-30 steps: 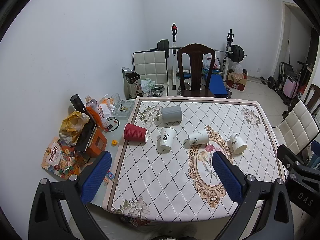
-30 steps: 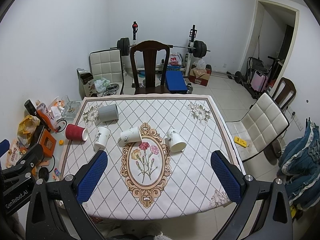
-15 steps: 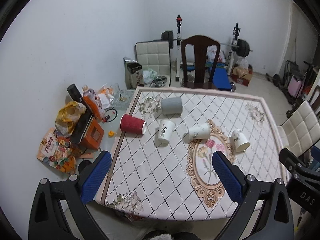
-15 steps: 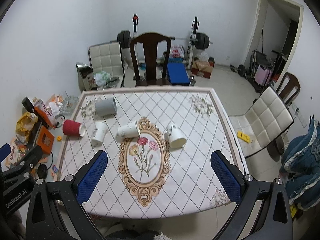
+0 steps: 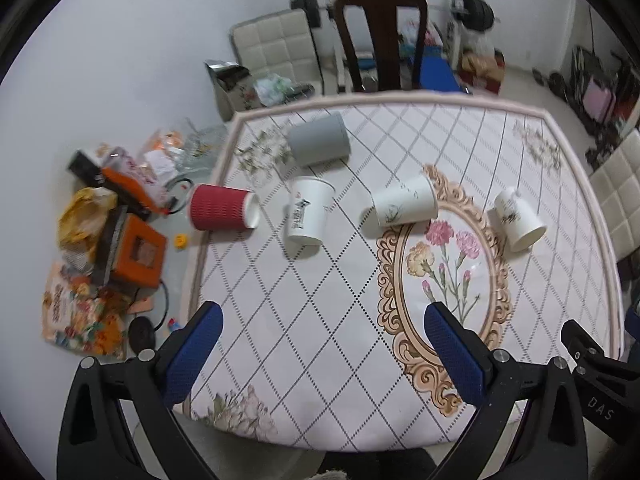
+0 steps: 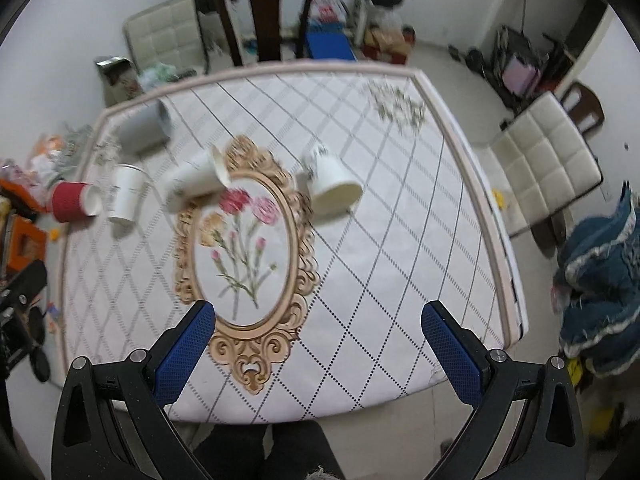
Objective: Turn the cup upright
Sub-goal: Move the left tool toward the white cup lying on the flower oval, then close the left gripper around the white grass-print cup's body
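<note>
Both tools (image 5: pixel 320 344) (image 6: pixel 318 340) apparently agape, empty

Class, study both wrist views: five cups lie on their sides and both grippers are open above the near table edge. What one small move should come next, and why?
Probably ease the right gripper forward and down toward the nearest white cup. It lies tipped on the tablecloth, mouth toward the camera, nothing blocks the path, and the gripper is open and empty. The left gripper hangs just as far back from every cup.

The bench (image 5: pixel 340 340) wears a white cloth crossed by a dotted black diamond grid, with a pale pink border and a gold scrolled oval framing pink and yellow carnations. On it lie a ribbed red paper cup (image 5: pixel 222 213), a plain grey cup (image 5: pixel 319 141), and three white paper cups (image 5: pixel 405 202) with dark ink drawings. The fingers (image 5: pixel 192 354) carry textured blue pads on black frames.
</note>
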Available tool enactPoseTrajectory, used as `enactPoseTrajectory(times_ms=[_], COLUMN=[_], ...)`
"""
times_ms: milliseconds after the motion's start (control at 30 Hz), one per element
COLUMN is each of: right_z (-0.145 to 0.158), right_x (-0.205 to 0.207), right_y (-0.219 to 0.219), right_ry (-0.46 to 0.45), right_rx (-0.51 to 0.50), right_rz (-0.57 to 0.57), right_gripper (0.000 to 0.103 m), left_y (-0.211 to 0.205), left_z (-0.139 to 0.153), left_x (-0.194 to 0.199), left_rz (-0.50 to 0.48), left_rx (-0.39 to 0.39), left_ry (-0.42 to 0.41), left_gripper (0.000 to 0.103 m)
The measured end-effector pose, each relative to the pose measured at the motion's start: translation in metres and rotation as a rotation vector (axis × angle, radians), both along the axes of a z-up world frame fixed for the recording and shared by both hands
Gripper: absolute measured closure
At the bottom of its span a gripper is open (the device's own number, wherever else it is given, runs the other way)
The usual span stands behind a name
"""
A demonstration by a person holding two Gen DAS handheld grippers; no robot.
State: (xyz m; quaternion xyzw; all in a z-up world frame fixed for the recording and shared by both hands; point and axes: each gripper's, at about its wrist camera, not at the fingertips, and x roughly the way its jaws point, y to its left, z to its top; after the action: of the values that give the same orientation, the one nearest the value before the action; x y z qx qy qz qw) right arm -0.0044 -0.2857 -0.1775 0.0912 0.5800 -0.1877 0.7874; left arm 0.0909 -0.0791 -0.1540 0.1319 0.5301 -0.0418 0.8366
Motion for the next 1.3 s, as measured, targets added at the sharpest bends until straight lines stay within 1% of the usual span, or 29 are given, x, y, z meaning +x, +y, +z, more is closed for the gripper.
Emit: enactPoseTrajectory(times_ms=[33, 100, 200, 233, 367, 400, 467, 600, 700, 800, 933, 1067, 1133, 1167, 1200, 1233, 1300], right_z=[-0.009, -0.033, -0.064, -0.070, -0.102, -0.110, -0.123, -0.143, -0.156, -0.164, -0.172, -0.175, -0.176, -0.176, -0.176, -0.176, -0.177], right_x=[0.004, 0.014, 0.027, 0.030, 0.041, 0.044, 0.048, 0.054, 0.059, 0.063, 0.069, 0.069, 0.069, 0.070, 0.070, 0.070, 0.070], right_y=[-0.004, -0.014, -0.023, -0.025, -0.037, -0.040, -0.046, -0.058, -0.065, -0.072, -0.082, -0.092, -0.094, -0.094, -0.095, -0.094, -0.094], right_ry=[0.017, 0.054, 0.114, 0.130, 0.208, 0.224, 0.248, 0.285, 0.301, 0.313, 0.321, 0.323, 0.324, 0.325, 0.327, 0.328, 0.333], right_rx=[0.002, 0.013, 0.020, 0.022, 0.035, 0.038, 0.044, 0.069, 0.079, 0.091, 0.099, 0.099, 0.101, 0.101, 0.099, 0.098, 0.098], right_rz=[-0.014, -0.053, -0.089, -0.096, -0.127, -0.136, -0.155, -0.201, -0.225, -0.249, -0.274, -0.292, -0.300, -0.303, -0.304, -0.306, -0.308], right_gripper=[0.000, 0.000, 0.000, 0.000, 0.000, 0.000, 0.000, 0.000, 0.000, 0.000, 0.000, 0.000, 0.000, 0.000, 0.000, 0.000, 0.000], left_y=[-0.005, -0.011, -0.029, -0.034, -0.057, -0.064, -0.074, -0.094, -0.111, -0.127, -0.145, -0.156, -0.158, -0.159, -0.160, -0.161, -0.163], left_z=[-0.012, -0.024, -0.052, -0.059, -0.091, -0.101, -0.116, -0.139, -0.154, -0.166, -0.182, -0.193, -0.196, -0.196, -0.194, -0.194, -0.194], left_x=[0.009, 0.022, 0.043, 0.050, 0.073, 0.079, 0.090, 0.108, 0.119, 0.126, 0.130, 0.130, 0.132, 0.134, 0.136, 0.137, 0.138], left_rz=[-0.016, -0.042, -0.129, -0.160, -0.322, -0.378, -0.456, -0.589, -0.675, -0.752, -0.832, -0.878, -0.888, -0.891, -0.892, -0.894, -0.889], left_rx=[0.005, 0.016, 0.059, 0.077, 0.184, 0.222, 0.278, 0.352, 0.388, 0.403, 0.431, 0.454, 0.453, 0.440, 0.431, 0.425, 0.420], left_ry=[0.025, 0.051, 0.091, 0.100, 0.116, 0.116, 0.120, 0.131, 0.147, 0.157, 0.177, 0.176, 0.178, 0.181, 0.179, 0.182, 0.180], left_gripper=[0.000, 0.000, 0.000, 0.000, 0.000, 0.001, 0.001, 0.001, 0.001, 0.001, 0.007, 0.012, 0.025, 0.026, 0.036, 0.040, 0.040])
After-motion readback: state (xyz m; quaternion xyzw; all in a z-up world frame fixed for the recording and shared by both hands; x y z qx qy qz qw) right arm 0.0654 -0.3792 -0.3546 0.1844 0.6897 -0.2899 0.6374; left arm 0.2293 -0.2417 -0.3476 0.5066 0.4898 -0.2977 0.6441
